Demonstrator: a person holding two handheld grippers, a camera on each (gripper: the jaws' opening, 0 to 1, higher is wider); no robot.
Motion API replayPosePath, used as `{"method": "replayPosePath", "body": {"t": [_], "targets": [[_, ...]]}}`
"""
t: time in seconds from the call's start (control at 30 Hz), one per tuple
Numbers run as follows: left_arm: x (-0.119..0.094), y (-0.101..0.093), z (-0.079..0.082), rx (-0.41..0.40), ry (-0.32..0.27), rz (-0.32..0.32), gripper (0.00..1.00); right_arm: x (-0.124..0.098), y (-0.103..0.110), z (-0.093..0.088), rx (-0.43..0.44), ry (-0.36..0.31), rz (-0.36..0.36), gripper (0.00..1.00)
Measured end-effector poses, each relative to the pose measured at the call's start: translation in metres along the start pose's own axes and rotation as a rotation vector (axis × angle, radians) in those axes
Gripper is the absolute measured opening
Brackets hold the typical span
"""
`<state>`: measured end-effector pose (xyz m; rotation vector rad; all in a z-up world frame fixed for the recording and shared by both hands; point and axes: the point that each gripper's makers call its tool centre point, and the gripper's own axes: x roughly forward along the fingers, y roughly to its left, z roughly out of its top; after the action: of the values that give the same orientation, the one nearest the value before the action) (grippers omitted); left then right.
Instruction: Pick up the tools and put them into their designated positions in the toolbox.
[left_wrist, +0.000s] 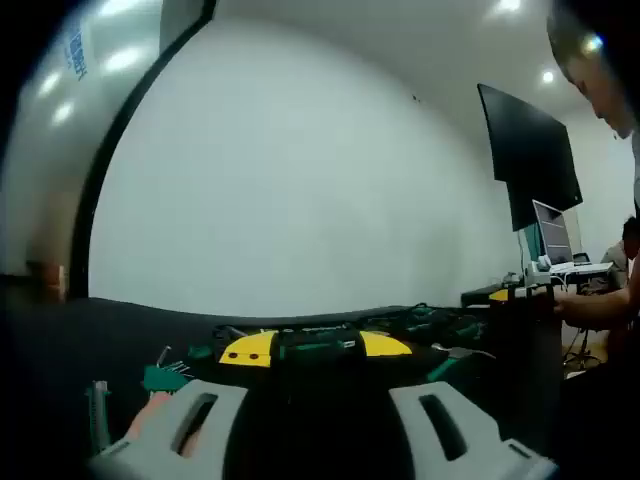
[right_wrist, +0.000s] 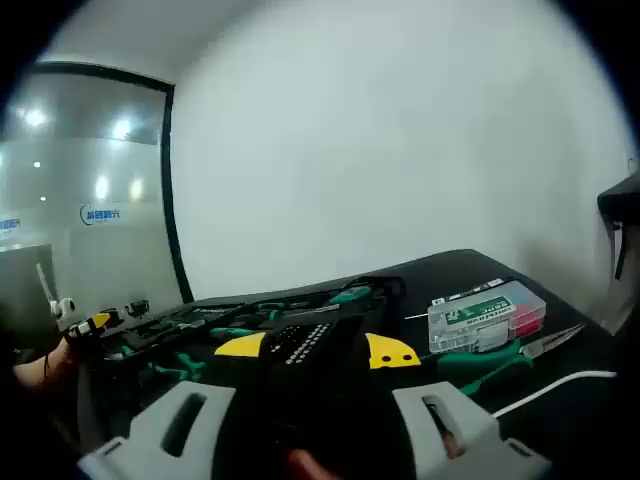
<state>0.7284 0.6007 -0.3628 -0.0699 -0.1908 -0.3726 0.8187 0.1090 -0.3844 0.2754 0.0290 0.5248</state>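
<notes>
A black case with two yellow latches (left_wrist: 250, 348) lies on the dark table ahead of my left gripper (left_wrist: 320, 405), whose grey jaws stand wide apart with nothing between them. Green-handled tools (left_wrist: 165, 378) lie to its left. In the right gripper view the same black case with yellow latches (right_wrist: 392, 352) sits just beyond my right gripper (right_wrist: 312, 410), which is open too. An open toolbox (right_wrist: 240, 318) holding green tools stretches to the left. A clear plastic bit box (right_wrist: 487, 315) and green-handled pliers (right_wrist: 490, 362) lie to the right.
A white cable (right_wrist: 560, 385) runs over the table's right side. A black monitor (left_wrist: 530, 150) and a laptop (left_wrist: 555, 235) stand at the far right, where a person's arm (left_wrist: 600, 305) reaches over a desk. A white wall lies behind.
</notes>
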Motion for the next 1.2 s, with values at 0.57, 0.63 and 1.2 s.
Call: {"method": "replayPosePath", "body": {"t": [0.57, 0.63, 1.2], "targets": [[0.0008, 0.0020, -0.0012, 0.008, 0.003, 0.009, 0.31, 0.0014, -0.0008, -0.0025, 0.002, 0.011, 0.001, 0.33], [0.0010, 0.0056, -0.0018, 0.005, 0.004, 0.013, 0.30, 0.0015, -0.0008, -0.0029, 0.005, 0.013, 0.002, 0.33], [0.0001, 0.0044, -0.0012, 0.003, 0.002, 0.015, 0.30, 0.0048, -0.0059, -0.0027, 0.001, 0.017, 0.005, 0.33]]}}
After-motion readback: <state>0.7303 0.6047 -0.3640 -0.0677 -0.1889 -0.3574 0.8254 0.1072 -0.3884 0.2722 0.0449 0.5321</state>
